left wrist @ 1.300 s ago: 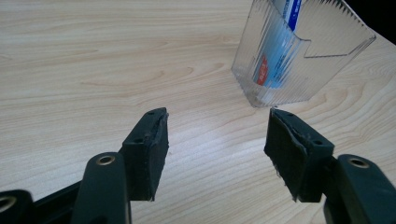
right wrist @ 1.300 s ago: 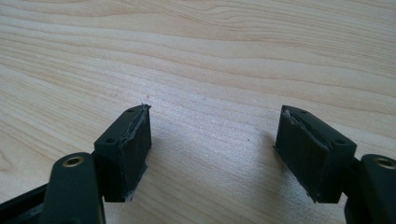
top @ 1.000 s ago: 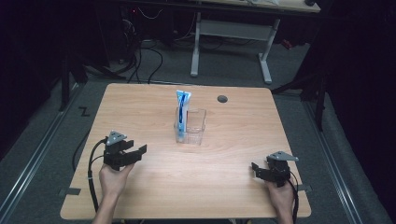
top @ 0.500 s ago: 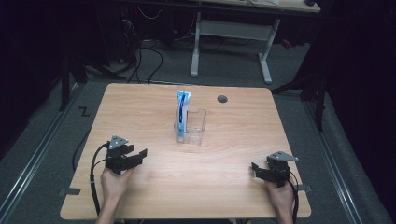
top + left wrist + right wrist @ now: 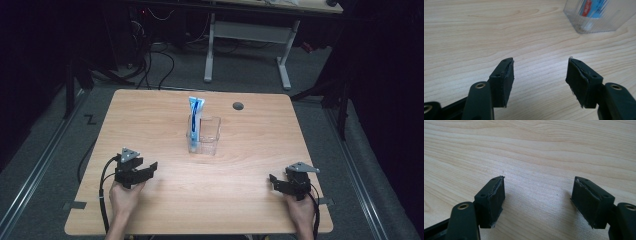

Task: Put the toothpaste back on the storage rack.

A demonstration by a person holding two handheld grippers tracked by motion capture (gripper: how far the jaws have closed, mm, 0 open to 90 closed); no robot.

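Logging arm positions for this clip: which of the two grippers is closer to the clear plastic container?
The left gripper; the clear plastic container appears in its own view, just ahead.

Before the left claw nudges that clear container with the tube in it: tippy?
Probably. The clear container looks thin-walled and light, so it may slide easily on the smooth table. The toothpaste tube stands taller than the rim, leaning left, so a high push could likely topple it.

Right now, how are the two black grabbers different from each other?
The left gripper sits nearer the clear box with the toothpaste tube; the right gripper sits farther away. The left points toward the box, the right points left across the table. Both are open, holding nothing.
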